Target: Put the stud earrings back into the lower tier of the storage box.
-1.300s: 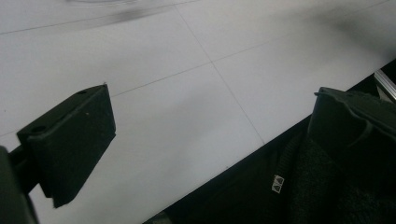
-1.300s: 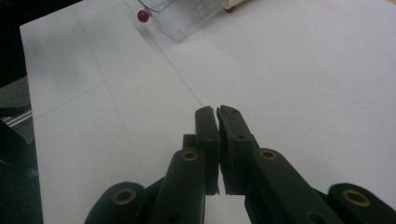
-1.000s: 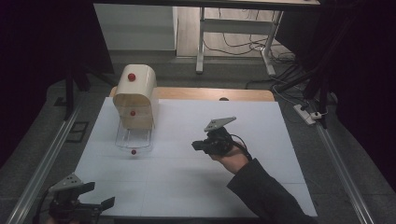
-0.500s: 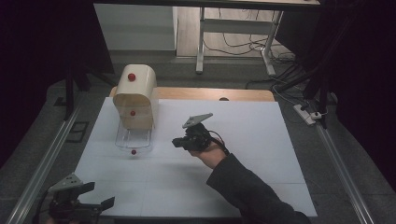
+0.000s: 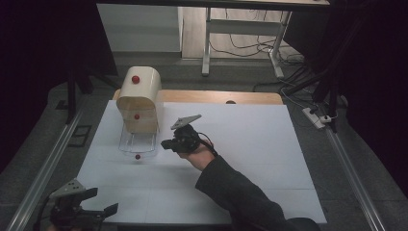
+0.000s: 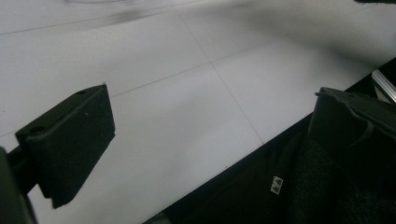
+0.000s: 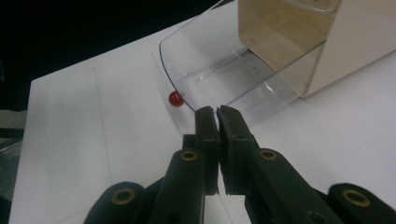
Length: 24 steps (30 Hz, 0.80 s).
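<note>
Reaching across the white table sheet [image 5: 250,144], the right gripper [image 7: 218,112] has its two black jaws pressed together with nothing between them, their tips just short of the side wall of a clear plastic drawer [image 7: 219,70]. In the high view this right gripper [image 5: 168,144] sits just beside the drawer [image 5: 138,142], held by a hand [image 5: 199,153] in a dark sleeve [image 5: 240,197] that comes in from the near edge.

Ahead of the jaws and to their left, a small red knob [image 7: 175,98] marks the curved front of the drawer, which stands pulled out of a cream, round-topped box [image 5: 139,98]. Ahead and to the right of the jaws, the box's open mouth and cream side [image 7: 355,42] rise over the drawer's far end. Two more red knobs show in the high view, one on the box's front [image 5: 137,116] and one on its top [image 5: 135,79].

Well apart, at the table's near left corner, the left gripper [image 5: 89,207] rests with its jaws spread wide. Between its jaws lie bare white sheet [image 6: 177,107] and the table's edge, with dark knit fabric [image 6: 299,186] below the right-hand jaw.
</note>
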Each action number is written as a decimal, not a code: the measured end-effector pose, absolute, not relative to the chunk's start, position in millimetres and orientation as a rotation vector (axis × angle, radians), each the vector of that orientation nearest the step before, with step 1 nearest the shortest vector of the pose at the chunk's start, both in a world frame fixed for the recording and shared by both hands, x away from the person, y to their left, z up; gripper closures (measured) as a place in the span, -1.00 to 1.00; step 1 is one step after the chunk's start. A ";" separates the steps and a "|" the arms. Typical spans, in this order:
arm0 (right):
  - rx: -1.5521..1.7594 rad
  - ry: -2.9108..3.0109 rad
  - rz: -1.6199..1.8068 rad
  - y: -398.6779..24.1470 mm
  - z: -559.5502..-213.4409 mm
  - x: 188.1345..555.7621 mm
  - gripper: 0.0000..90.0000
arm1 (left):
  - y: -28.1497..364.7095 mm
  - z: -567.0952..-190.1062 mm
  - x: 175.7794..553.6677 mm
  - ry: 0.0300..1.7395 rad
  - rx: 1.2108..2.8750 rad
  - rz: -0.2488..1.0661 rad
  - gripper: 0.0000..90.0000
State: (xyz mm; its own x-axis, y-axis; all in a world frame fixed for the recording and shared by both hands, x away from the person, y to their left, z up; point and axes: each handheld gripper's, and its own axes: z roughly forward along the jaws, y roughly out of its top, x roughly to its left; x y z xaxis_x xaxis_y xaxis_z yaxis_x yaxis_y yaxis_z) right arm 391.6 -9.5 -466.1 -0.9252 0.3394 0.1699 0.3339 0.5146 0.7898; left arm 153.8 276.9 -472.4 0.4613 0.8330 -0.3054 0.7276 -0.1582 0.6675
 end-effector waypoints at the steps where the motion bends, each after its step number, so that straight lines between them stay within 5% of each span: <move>1: 0.606 2.726 1.423 -7.0 -467.3 392.2 0.93 | 276.9 -472.4 153.8 1.305 1.922 0.169 -0.98; 24: 0.562 2.717 1.365 48.0 -490.9 402.3 0.89 | 277.2 -472.5 153.6 1.299 1.924 0.165 -0.98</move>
State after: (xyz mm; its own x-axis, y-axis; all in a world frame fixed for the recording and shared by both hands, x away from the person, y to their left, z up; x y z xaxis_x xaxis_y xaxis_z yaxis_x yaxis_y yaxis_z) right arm 402.3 48.0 -490.9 -0.9329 0.3406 0.1171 0.2973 0.5446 0.7842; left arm 153.6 277.2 -472.5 0.4662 0.8298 -0.3067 0.7265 -0.1613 0.6679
